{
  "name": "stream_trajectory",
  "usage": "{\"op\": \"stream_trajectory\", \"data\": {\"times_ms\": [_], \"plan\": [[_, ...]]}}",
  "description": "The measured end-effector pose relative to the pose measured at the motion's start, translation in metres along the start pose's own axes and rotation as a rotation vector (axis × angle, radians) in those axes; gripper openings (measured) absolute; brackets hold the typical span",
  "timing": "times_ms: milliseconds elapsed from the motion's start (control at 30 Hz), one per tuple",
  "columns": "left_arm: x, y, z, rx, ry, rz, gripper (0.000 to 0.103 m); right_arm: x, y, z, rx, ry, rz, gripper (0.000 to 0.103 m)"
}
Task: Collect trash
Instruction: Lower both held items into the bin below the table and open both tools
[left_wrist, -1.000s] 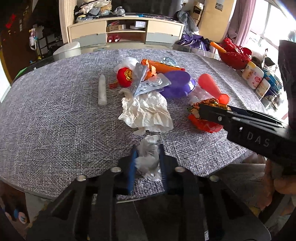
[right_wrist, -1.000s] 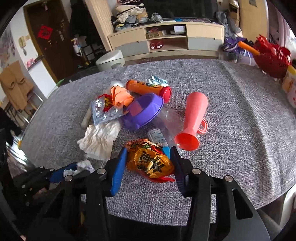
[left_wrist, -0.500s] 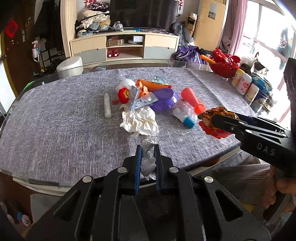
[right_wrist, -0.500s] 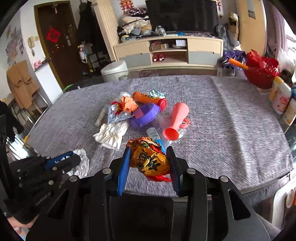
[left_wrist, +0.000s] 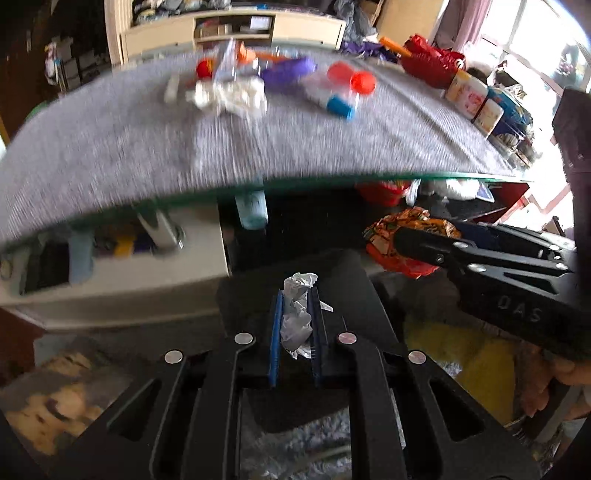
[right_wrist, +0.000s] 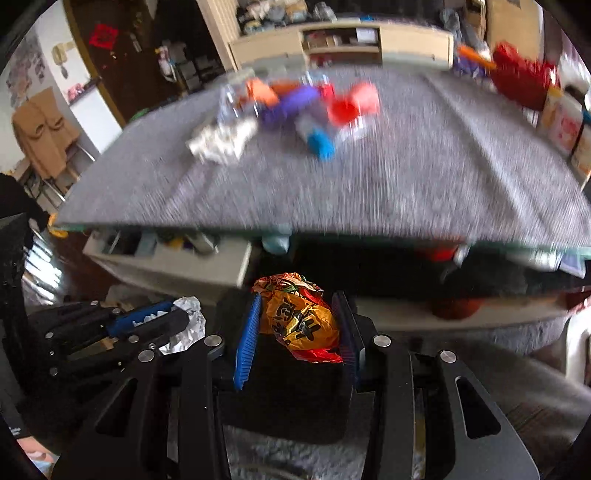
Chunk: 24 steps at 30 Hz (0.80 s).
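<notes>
Left hand-held gripper (left_wrist: 295, 325) is nearly closed, its blue pads pinching a crumpled white tissue wad (left_wrist: 297, 314) that stands up lengthwise between them. Its jaws have just been closing a little further on that wad. On the other side, the right hand-held gripper (right_wrist: 299, 328) stands part open around a bulkier thing, an orange snack wrapper (right_wrist: 295, 317), with both pads pressed on its sides.

Both tools hang off the near edge of the tabletop (left_wrist: 332, 147), below its glass rim and tilted steeply downward. Directly under each load sits a dark, boxy shape (right_wrist: 288, 402), probably a bin, though blur and the tools hide its rim, so I cannot tell where its opening begins. The drop therefore looks to be straight down rather than sideways. In the left view the two tools are near each other but apart, the snack wrapper lying to the right of the tissue wad and a little farther forward.

More trash remains back on the tabletop toward its far edge: a loose white tissue (left_wrist: 229, 94), a purple bowl (left_wrist: 286, 68) and a blue-capped bottle (left_wrist: 338, 103). Room around the dark shape looks tight, with the low shelf (left_wrist: 110, 273) just beyond it under the tabletop.
</notes>
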<state>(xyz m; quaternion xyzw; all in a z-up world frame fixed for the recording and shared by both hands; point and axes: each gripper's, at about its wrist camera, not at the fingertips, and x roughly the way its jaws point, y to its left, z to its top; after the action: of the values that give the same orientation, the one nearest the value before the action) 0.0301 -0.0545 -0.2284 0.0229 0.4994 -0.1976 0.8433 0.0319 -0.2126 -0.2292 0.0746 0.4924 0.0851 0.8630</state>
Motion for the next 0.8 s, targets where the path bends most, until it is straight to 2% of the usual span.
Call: {"op": "stream_trajectory", "data": {"times_ms": [200, 400, 467, 533, 600, 667, 733, 767, 800], "plan": [[0.032, 0.010, -0.021, -0.049, 0.070, -0.050, 0.012, 0.037, -0.010, -0.020, 0.042, 0.090, 0.025, 0.040], [0.054, 0.015, -0.031, -0.076, 0.132, -0.077, 0.015, 0.043, -0.009, -0.022, 0.043, 0.108, 0.026, 0.046], [0.053, 0.015, -0.031, -0.069, 0.129, -0.068, 0.023, 0.043, -0.011, -0.022, 0.055, 0.111, 0.030, 0.049], [0.051, 0.014, -0.030, -0.061, 0.118, -0.061, 0.036, 0.044, -0.013, -0.022, 0.063, 0.116, 0.030, 0.055], [0.048, 0.013, -0.029, -0.054, 0.111, -0.057, 0.038, 0.043, -0.013, -0.021, 0.067, 0.112, 0.033, 0.063], [0.047, 0.014, -0.028, -0.053, 0.108, -0.052, 0.041, 0.041, -0.014, -0.020, 0.073, 0.108, 0.029, 0.064], [0.043, 0.016, -0.027, -0.063, 0.107, -0.047, 0.049, 0.037, -0.017, -0.017, 0.093, 0.100, 0.028, 0.068], [0.040, 0.017, -0.025, -0.070, 0.103, -0.047, 0.052, 0.033, -0.020, -0.015, 0.107, 0.092, 0.025, 0.074], [0.037, 0.019, -0.023, -0.077, 0.097, -0.044, 0.060, 0.029, -0.021, -0.012, 0.119, 0.084, 0.021, 0.078]]}}
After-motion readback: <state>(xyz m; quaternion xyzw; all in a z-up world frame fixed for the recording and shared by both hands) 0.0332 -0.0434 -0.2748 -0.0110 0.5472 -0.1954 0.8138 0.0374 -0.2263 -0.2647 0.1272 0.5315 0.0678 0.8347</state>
